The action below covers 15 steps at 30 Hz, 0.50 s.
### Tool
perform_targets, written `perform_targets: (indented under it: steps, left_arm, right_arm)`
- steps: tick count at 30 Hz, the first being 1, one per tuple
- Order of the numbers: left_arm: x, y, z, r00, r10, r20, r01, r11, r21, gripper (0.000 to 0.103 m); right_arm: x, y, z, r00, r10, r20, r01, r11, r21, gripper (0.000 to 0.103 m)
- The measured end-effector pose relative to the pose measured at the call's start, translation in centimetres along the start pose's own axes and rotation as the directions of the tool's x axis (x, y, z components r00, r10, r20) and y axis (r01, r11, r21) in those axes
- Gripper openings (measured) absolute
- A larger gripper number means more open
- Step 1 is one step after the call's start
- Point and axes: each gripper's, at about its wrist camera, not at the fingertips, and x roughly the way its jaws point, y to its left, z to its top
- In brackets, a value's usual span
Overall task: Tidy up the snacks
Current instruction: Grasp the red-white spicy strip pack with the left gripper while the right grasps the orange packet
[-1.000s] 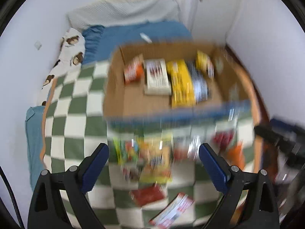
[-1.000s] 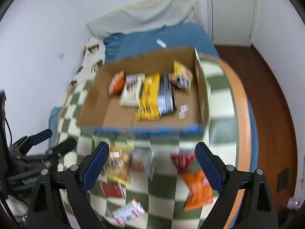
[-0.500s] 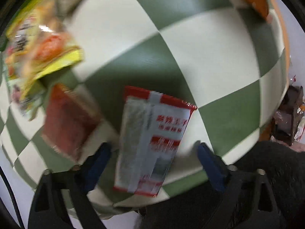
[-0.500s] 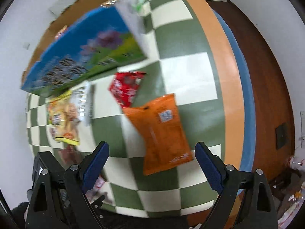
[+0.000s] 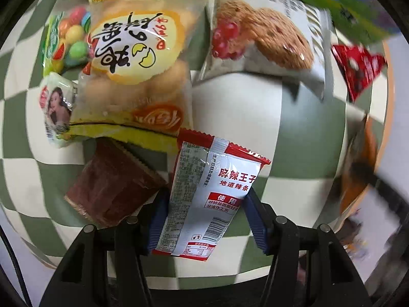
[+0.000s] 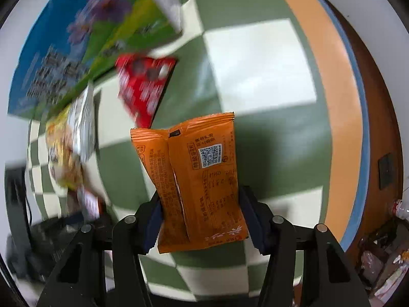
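Note:
Pointing down at the green-and-white checked blanket (image 5: 235, 117), my left gripper (image 5: 205, 204) is closing its jaws. Its blue pads (image 5: 156, 217) press the sides of a red-and-white snack packet (image 5: 212, 192). In the right wrist view my right gripper (image 6: 200, 204) is closing too, and an orange snack packet (image 6: 199, 179) buckles lengthwise between its pads. The printed blue-and-green wall of the cardboard box (image 6: 76, 51) stands at the upper left.
Around the left gripper lie a dark red-brown packet (image 5: 112, 181), a yellow cake bag (image 5: 135, 58), a cookie pack (image 5: 263, 38), a candy bag (image 5: 69, 38) and a red packet (image 5: 358, 66). The bed's orange border (image 6: 332, 102) and wooden floor (image 6: 383, 128) lie to the right.
Both grippers have dropped from a high view of the box to the blanket. Their jaws, wide before, have come in onto the red-and-white packet and the orange packet.

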Motion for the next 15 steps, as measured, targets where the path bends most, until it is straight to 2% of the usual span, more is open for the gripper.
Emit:
perform_targets:
  steps: [3, 6, 9, 11, 12, 14, 15]
  left_arm:
    - [0.8, 0.4, -0.3, 0.998, -0.035, -0.043, 0.036, 0.999, 0.014, 0.061]
    - [1.9, -0.2, -1.0, 0.993, -0.033, -0.118, 0.046, 0.993, 0.107, 0.067]
    - [2.7, -1.8, -1.9, 0.99, 0.059, -0.13, -0.025, 0.967, 0.253, 0.068]
    - [2.9, -2.5, -2.4, 0.989, 0.103, -0.105, -0.069, 0.957, 0.282, 0.068]
    - [2.8, -2.5, -2.5, 0.989, 0.11, -0.098, -0.079, 0.957, 0.278, 0.067]
    - [2.5, -2.5, -3.0, 0.994, 0.093, -0.063, -0.075, 0.969, 0.235, 0.051]
    - [2.3, -2.6, -2.9, 0.995, 0.078, -0.054, -0.065, 0.977, 0.205, 0.05]
  right_arm:
    - [0.6, 0.7, -1.4, 0.998, 0.033, -0.054, -0.034, 0.999, -0.015, 0.061]
    - [1.1, 0.8, -2.2, 0.994, 0.066, -0.089, -0.066, 0.998, -0.004, 0.069]
    - [0.7, 1.1, -2.8, 0.995, 0.064, -0.078, -0.065, 0.998, -0.011, 0.07]
    - [0.6, 1.3, -3.0, 0.997, 0.053, -0.064, -0.055, 0.998, -0.032, 0.07]
    - [0.8, 1.5, -3.1, 0.997, 0.05, -0.059, -0.053, 0.998, -0.038, 0.071]
    - [1.2, 2.0, -2.9, 0.997, 0.048, -0.053, -0.051, 0.998, -0.046, 0.071]
    - [1.2, 1.9, -2.5, 0.998, 0.051, -0.043, -0.053, 0.997, -0.047, 0.071]
